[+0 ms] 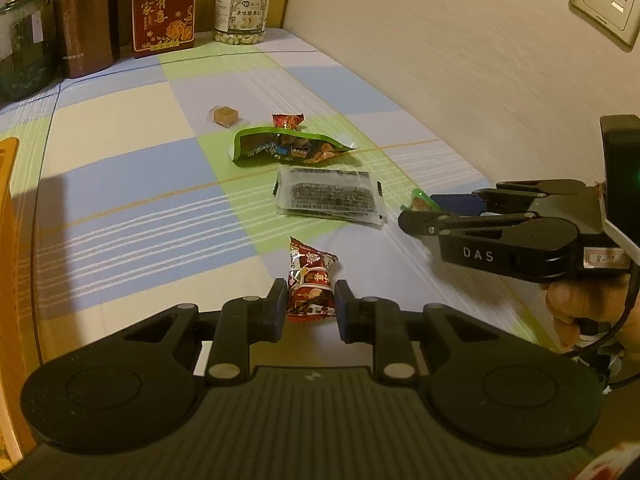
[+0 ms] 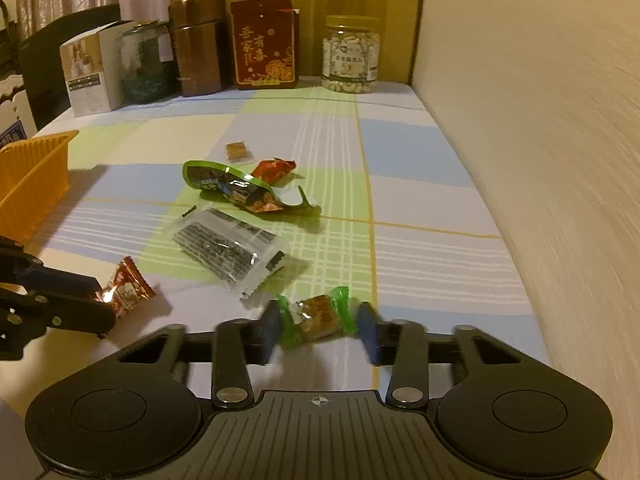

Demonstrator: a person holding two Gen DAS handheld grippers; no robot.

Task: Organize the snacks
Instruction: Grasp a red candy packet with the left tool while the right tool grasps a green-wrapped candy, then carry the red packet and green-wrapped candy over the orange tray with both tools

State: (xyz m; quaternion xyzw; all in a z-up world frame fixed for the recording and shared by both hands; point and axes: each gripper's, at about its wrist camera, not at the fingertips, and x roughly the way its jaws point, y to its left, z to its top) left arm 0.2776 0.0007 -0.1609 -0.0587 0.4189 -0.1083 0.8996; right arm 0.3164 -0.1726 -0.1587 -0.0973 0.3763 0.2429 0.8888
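Two snacks are in hand and none, so far as these views show, has reached the ribbed orange plastic bin (image 2: 34, 168) at the far left, whose inside is hidden from the right wrist camera. Sorting looks barely begun.

At the left, the left tongs (image 1: 311, 307) are closed narrow on a small red foil-wrapped candy with crimped ends (image 1: 311, 280), its wrapper printed in white and gold, its lower end caught between the blue pads just above the checked pastel cloth of the tabletop (image 1: 132, 208).

Four more items lie loose in the middle: a clear wrapper with a brown cube (image 1: 225, 116), a second red candy (image 1: 286, 121), a curled green glossy snack pouch (image 1: 286, 148), and a flat transparent packet of dark seaweed-like sheets (image 1: 330, 196).

At the right, the right tongs (image 2: 318, 330) are closed around a green-wrapped brown sweet (image 2: 318, 316); the pads are blurred, so the grip seems made but may not be firm.
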